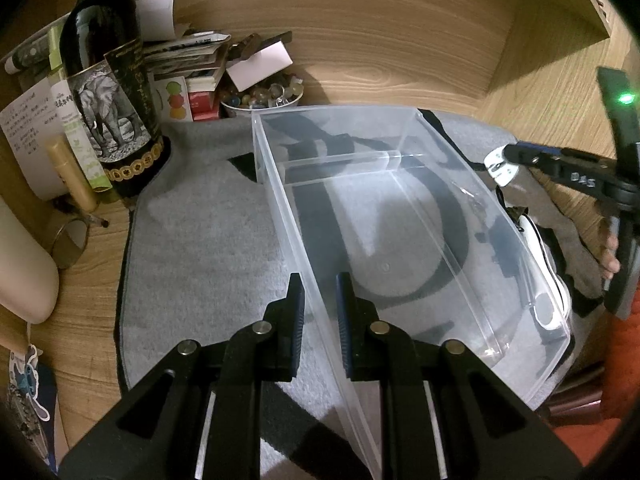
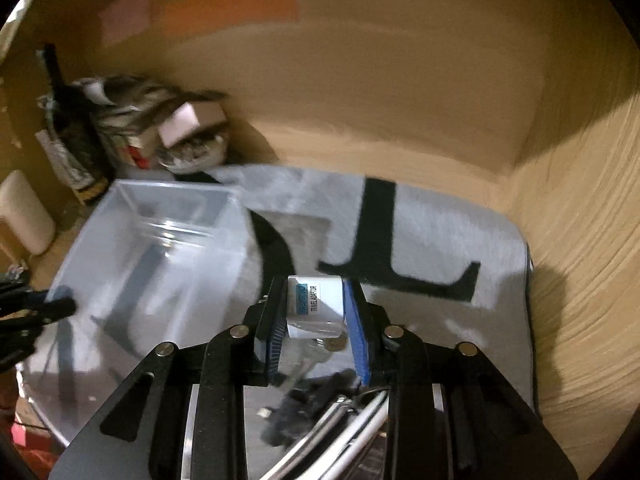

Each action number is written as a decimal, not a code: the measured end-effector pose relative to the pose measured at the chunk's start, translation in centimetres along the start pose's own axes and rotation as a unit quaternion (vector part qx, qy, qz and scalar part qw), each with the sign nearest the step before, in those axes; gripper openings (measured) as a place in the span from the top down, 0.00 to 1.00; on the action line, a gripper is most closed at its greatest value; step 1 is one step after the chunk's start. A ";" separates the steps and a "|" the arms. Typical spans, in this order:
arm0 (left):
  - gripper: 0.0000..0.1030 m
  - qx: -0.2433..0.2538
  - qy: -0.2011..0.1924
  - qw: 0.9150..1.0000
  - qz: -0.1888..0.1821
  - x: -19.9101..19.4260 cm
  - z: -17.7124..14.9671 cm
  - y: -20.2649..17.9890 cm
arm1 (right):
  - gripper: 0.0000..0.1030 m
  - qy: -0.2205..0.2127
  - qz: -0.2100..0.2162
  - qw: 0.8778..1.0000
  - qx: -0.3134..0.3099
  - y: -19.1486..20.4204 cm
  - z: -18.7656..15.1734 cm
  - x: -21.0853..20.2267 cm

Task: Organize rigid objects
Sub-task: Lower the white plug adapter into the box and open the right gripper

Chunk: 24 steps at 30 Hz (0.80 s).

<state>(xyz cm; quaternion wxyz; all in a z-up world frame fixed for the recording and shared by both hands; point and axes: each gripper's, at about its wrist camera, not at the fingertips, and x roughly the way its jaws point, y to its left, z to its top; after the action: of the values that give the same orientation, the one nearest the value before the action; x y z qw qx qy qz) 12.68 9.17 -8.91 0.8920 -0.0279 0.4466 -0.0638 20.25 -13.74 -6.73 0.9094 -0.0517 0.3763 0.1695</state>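
Note:
A clear plastic bin [image 1: 400,208] with a divider lies on a grey mat [image 1: 208,248]. My left gripper [image 1: 320,312] straddles the bin's near left wall, its jaws close on either side of the wall. My right gripper [image 2: 314,316] is shut on a white travel adaptor [image 2: 316,304] and holds it above the mat, right of the bin [image 2: 160,248]. In the left wrist view the right gripper [image 1: 500,168] shows at the right, beyond the bin's right wall. The right wrist view is blurred by motion.
A dark wine bottle [image 1: 108,80], papers and boxes [image 1: 188,68] and a bowl of marbles [image 1: 260,96] crowd the back left corner. A white and black object [image 1: 544,276] lies behind the bin's right wall. Wooden walls enclose the desk.

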 end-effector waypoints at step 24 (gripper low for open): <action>0.84 -0.002 -0.006 1.000 0.000 -0.1 -0.1 -0.1 | 0.75 0.054 0.112 0.985 -0.121 12.5 1.6 4.5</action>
<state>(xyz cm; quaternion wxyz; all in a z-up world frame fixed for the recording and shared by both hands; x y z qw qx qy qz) 12.52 9.05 -8.91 0.8945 -0.0300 0.4416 -0.0633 19.92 -0.45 -8.32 0.8502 -0.1278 0.4050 0.3112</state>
